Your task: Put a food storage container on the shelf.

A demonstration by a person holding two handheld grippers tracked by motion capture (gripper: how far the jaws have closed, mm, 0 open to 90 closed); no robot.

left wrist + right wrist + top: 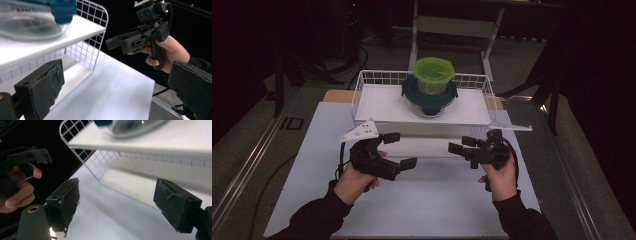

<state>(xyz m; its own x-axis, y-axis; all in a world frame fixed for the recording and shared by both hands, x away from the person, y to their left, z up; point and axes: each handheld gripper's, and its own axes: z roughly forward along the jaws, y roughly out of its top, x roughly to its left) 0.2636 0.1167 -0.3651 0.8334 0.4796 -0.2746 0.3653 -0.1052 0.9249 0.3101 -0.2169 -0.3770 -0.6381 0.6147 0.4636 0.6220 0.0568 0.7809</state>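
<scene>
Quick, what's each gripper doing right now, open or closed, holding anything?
Left gripper: open, nothing between its jaws.
Right gripper: open, nothing between its jaws.

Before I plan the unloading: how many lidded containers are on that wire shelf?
2, stacked mid-shelf: a clear bowl with a dark teal lid on the shelf's top board, and a smaller green-lidded container on top of it. Nothing seems hidden behind them.

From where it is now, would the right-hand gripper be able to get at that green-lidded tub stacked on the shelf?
Probably yes. The right gripper stands open in front of the shelf, with nothing between it and the green-lidded tub. The tub sits atop a glass bowl, above the jaws, so the hand would have to lift first.
</scene>
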